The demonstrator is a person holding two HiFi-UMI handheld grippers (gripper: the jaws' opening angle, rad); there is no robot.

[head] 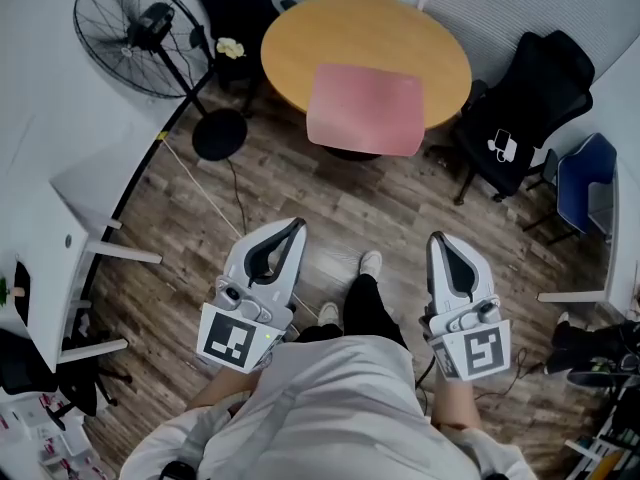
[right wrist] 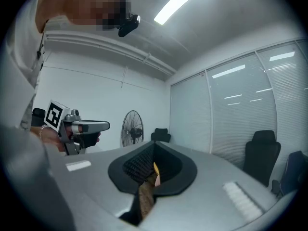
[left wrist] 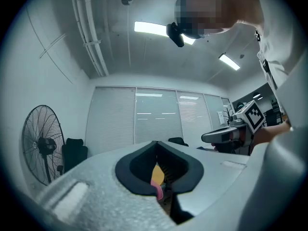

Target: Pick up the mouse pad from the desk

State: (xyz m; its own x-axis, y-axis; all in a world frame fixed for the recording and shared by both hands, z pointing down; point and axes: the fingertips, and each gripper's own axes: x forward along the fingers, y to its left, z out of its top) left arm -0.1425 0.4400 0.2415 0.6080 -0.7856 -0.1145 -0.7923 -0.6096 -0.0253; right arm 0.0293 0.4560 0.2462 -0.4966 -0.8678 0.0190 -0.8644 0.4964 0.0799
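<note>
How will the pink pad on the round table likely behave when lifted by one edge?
The pad looks thin and flat, so probably light and somewhat floppy, likely sagging from a one-edge grip. Its near edge seems to overhang the table, so it may slide off if pushed.

An office: round desk (head: 365, 43), swivel chairs (head: 525, 118), blinds-covered glass partition (left wrist: 159, 114).

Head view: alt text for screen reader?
Pink mouse pad lies on a round table, overhanging its near edge. Standing person holds left tool and right tool, both shut and empty, short of it; fan at left.
</note>
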